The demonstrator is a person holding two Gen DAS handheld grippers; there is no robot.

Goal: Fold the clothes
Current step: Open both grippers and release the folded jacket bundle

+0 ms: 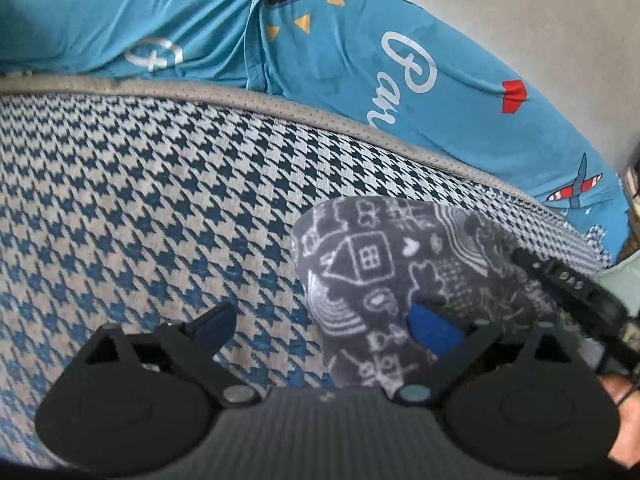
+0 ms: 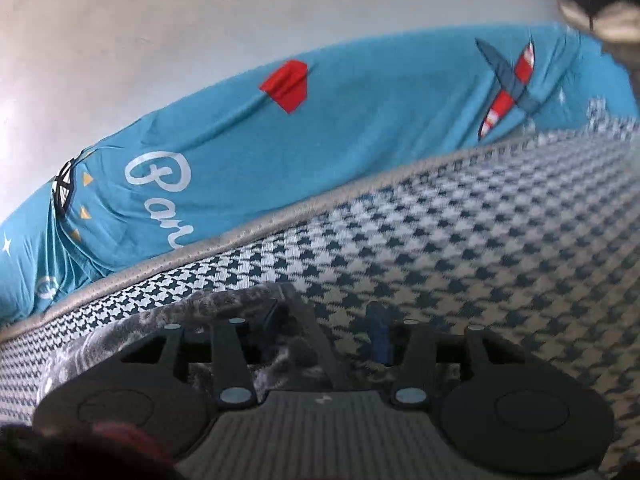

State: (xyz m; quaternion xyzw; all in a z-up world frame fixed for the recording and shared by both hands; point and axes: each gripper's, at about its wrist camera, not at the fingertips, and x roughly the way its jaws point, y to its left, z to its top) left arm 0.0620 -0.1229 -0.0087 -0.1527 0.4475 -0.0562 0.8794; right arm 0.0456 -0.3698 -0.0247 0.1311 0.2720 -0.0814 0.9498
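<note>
Both grippers work low over the grey printed cloth (image 1: 384,280): the left gripper (image 1: 324,326) stands wide open with only its right blue pad on the fabric, while the right gripper (image 2: 326,334) stands parted at the cloth's edge, and whether it pinches anything cannot be told. To fold neatly, each should take one corner and lift evenly. Beyond, the cloth lies on a houndstooth mat (image 1: 140,184), with a blue sheet (image 1: 328,72) behind.

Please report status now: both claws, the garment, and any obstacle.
Left claw open, one finger on grey printed garment. Right claw open at the garment's edge. Garment bunched on houndstooth mat. No obstacle seen.
</note>
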